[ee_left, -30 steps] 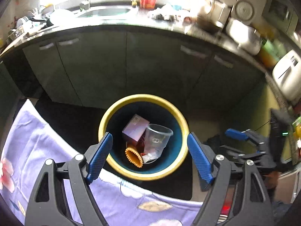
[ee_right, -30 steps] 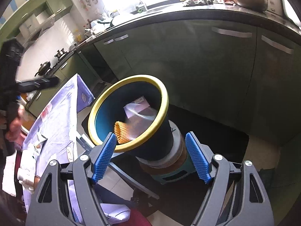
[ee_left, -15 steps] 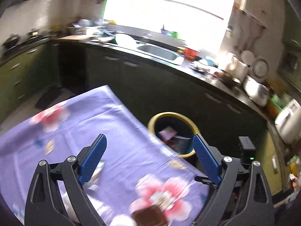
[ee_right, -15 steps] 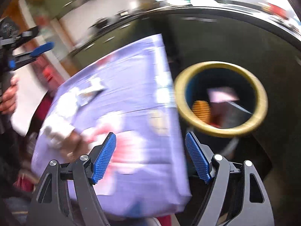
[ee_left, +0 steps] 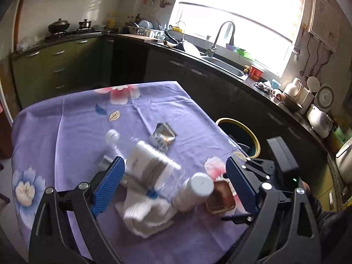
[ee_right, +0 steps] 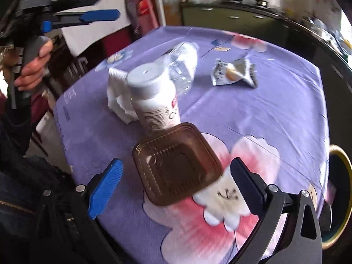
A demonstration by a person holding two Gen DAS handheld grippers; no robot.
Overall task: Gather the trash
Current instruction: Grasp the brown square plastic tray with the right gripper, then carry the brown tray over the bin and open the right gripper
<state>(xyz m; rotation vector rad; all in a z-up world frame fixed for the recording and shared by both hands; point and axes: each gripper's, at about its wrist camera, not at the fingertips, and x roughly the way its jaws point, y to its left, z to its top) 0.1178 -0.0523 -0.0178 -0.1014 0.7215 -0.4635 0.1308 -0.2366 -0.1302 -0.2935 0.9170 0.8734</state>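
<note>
Purple-clothed table [ee_left: 66, 132] now fills both views instead of the yellow-rimmed bin [ee_left: 253, 136], which sits just off the far edge; both tongs, left [ee_left: 173, 184] and right [ee_right: 176, 189], swung back wide open and empty. Remaining trash on the cloth: brown tray [ee_right: 176, 165] nearest the right tongs, white bottle [ee_right: 154, 96], clear bottle [ee_right: 182, 59], foil wrapper [ee_right: 235, 72], tissue [ee_left: 145, 215] – next pick looks like the tray

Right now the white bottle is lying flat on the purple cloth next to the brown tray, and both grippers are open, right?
Not quite. The white bottle stands upright on its base, cap up, as the right wrist view shows. The rest holds: it is on the purple cloth next to the brown tray, and the left gripper and right gripper are both open.
</note>
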